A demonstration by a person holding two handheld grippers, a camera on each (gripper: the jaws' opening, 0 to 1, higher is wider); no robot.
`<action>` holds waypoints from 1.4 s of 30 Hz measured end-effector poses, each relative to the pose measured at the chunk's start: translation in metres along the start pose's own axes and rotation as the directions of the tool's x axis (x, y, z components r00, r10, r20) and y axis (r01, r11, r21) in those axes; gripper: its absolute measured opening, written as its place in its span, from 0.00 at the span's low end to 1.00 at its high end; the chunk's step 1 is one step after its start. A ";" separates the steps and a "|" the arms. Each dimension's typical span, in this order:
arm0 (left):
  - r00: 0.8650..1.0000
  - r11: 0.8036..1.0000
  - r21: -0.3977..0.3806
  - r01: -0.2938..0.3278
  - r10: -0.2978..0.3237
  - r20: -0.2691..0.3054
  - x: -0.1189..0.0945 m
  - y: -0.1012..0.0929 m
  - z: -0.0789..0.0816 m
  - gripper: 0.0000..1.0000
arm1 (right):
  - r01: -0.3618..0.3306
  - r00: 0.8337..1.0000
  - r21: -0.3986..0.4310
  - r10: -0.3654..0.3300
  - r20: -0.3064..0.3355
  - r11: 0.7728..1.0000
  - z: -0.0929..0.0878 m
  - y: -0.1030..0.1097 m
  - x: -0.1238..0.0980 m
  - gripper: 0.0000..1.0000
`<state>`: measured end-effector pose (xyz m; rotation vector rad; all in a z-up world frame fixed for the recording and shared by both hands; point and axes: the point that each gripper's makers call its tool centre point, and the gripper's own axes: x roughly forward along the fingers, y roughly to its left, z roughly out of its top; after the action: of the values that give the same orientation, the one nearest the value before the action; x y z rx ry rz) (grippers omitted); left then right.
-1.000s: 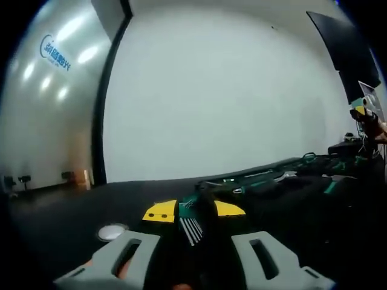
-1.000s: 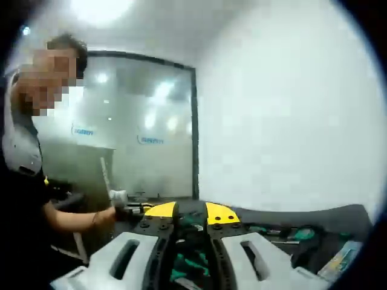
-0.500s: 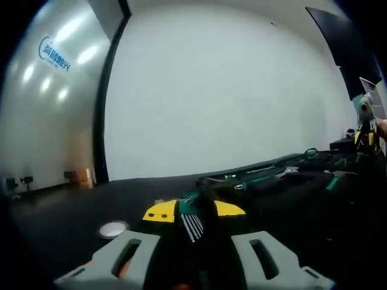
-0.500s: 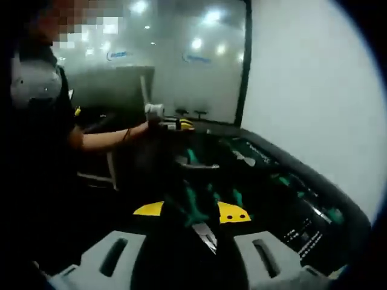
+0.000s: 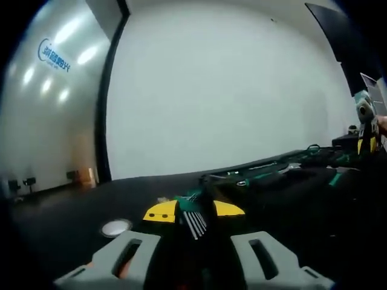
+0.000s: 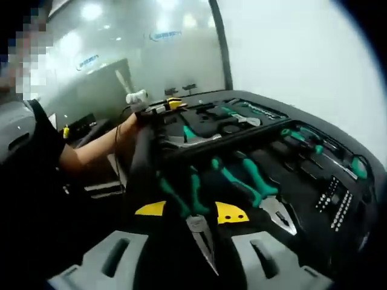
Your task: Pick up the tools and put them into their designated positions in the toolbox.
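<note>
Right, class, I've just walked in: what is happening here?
A person is sorting tools into a toolbox with two hand-held grippers. The right gripper holds green-handled pliers above the toolbox. The left gripper grips a set of hex keys over the black table. Neither tool is yet in its slot.

I see pliers (image 6: 195, 211) lying in the toolbox (image 6: 338, 163), a second pair (image 6: 260, 193) just to their right.
</note>
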<state>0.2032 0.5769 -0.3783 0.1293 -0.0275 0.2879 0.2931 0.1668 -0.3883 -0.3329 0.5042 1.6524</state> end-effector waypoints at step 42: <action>0.584 0.605 0.026 0.796 -0.755 -0.298 -0.047 -0.433 0.039 0.01 | 0.447 0.886 -0.022 -0.440 0.145 0.894 -0.015 -0.011 -0.021 0.00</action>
<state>0.2811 0.1471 -0.3947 0.2498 0.3172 -0.6042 0.3058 0.1417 -0.3924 -0.3434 0.2529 1.2312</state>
